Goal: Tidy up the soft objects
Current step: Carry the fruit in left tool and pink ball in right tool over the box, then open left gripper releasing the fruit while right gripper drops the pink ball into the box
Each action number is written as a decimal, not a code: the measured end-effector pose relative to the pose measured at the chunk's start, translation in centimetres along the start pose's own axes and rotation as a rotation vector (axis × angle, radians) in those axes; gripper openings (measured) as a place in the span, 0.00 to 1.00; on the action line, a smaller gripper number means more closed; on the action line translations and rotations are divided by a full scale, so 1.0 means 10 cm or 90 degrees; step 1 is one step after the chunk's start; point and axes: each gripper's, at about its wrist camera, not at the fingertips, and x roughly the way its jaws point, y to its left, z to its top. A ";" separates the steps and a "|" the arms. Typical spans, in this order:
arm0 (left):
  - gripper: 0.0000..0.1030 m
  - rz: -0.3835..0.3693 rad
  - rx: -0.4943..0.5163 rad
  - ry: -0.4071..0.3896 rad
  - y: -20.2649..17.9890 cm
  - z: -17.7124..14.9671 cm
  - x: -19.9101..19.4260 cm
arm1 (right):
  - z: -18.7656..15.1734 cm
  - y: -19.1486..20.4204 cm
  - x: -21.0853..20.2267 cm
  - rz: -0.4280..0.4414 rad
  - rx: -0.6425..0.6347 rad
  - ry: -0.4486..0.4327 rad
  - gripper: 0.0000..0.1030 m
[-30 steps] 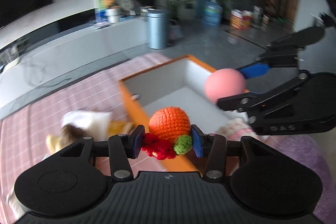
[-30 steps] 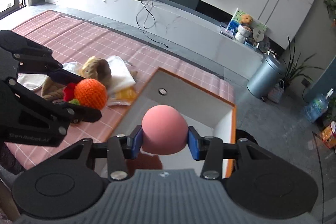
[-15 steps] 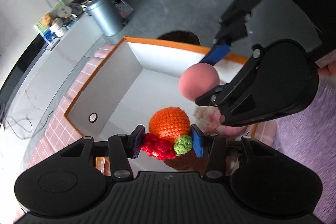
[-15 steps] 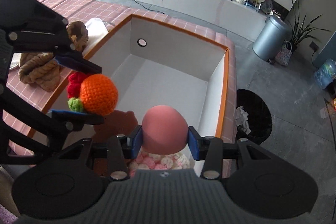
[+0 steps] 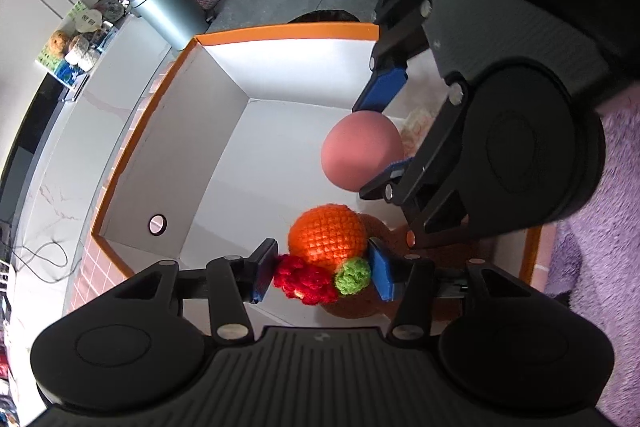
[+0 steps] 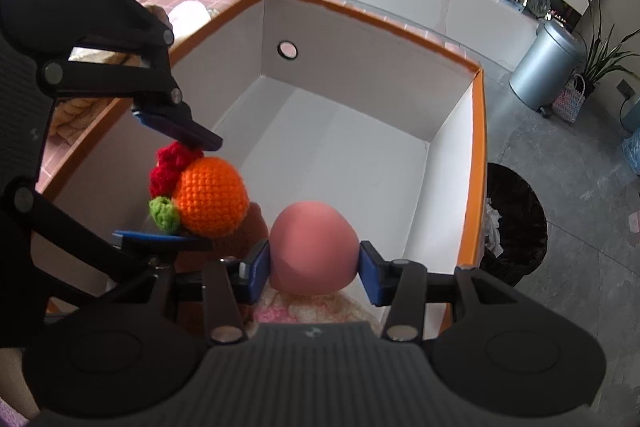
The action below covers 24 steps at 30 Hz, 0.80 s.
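A crocheted orange toy [image 5: 326, 237] with red and green tufts hangs between my left gripper's [image 5: 324, 271] blue pads. The jaws are opening, but both pads still touch the toy. My right gripper [image 6: 314, 267] is shut on a smooth pink ball [image 6: 314, 247]. Both are held low inside a white box with an orange rim [image 6: 478, 147], side by side, the orange toy [image 6: 210, 197] to the left of the ball. The right gripper [image 5: 390, 127] shows from the side in the left wrist view. Under them in the box lie a pink-and-cream fluffy item [image 6: 304, 311] and a brown soft shape [image 5: 360, 303].
Other plush things [image 6: 184, 19] lie on the pink checked cloth left of the box. A black waste bin [image 6: 516, 223] stands just past the box's right wall, a grey metal bin [image 6: 548, 67] farther off. Purple fluffy fabric [image 5: 600, 267] borders the box's near side.
Both grippers came down from above the rim into the box with their toys. The left wrist view rolled round. The left jaws now stand a little wider around the orange toy.
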 end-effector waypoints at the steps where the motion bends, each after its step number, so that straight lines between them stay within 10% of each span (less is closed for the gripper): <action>1: 0.65 0.002 0.001 -0.001 0.00 -0.01 0.01 | 0.00 -0.01 0.02 0.002 0.001 0.002 0.47; 6: 0.86 -0.004 -0.007 -0.022 -0.01 -0.05 -0.05 | -0.01 -0.03 0.06 0.006 0.010 0.005 0.47; 24: 0.86 0.032 -0.068 -0.084 0.04 -0.15 -0.41 | -0.03 0.11 -0.22 -0.063 -0.003 -0.005 0.68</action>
